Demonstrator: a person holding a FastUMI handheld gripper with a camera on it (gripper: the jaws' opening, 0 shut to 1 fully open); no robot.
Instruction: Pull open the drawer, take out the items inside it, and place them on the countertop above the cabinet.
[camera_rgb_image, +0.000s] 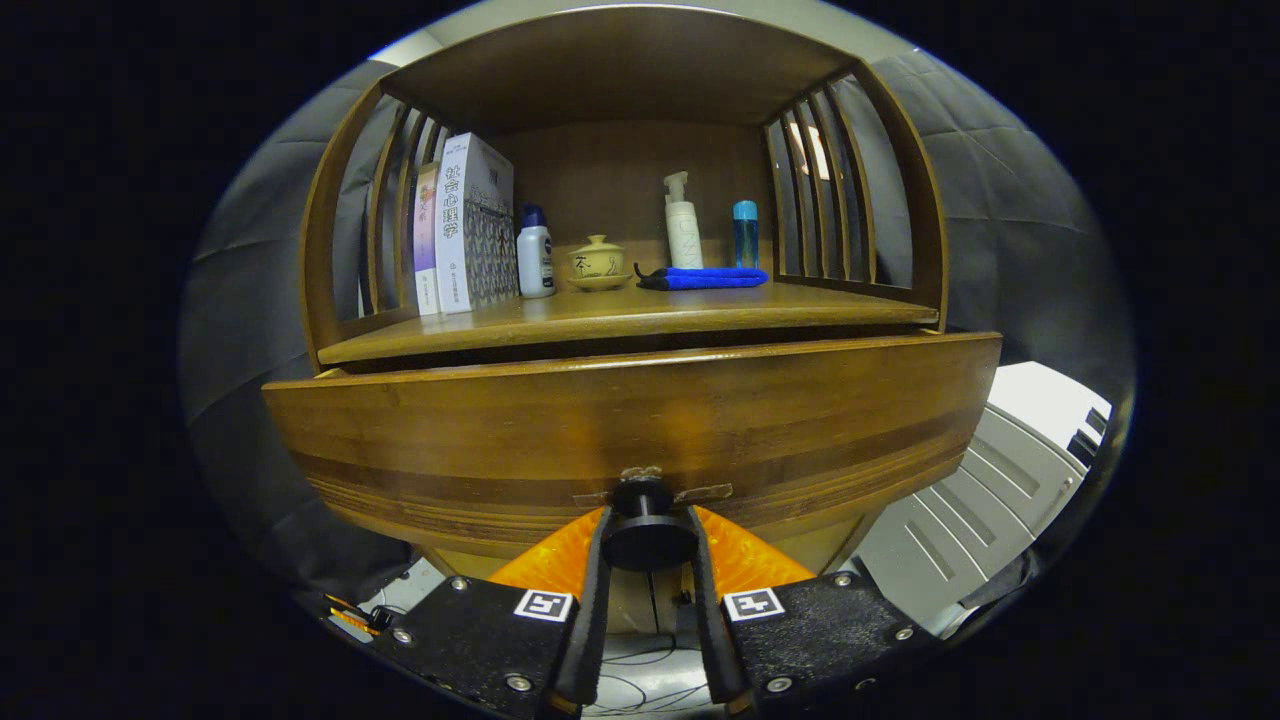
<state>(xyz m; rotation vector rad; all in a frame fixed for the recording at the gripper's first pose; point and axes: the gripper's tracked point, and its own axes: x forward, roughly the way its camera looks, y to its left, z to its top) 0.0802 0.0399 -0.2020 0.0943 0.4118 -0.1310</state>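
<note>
Gripper (647, 540) fingers pinch the round dark knob (645, 525) on the front of the drawer (640, 420).

Both fingers press against the sides of the knob, one on each side, so they are closed on it. The knob sits low on the middle of the wooden drawer front. The drawer front stands a little forward of the cabinet; its inside is hidden. Above the drawer lies the surface (620, 315), a wooden shelf-like top with slatted sides. On the surface, from the left of the knob to its right, stand two books (465, 225), a white bottle with a blue cap (535, 252), a small lidded cup on a saucer (598, 262), a folded blue cloth (703, 278), a tall white pump bottle (682, 222) and a slim blue bottle (745, 234).
</note>
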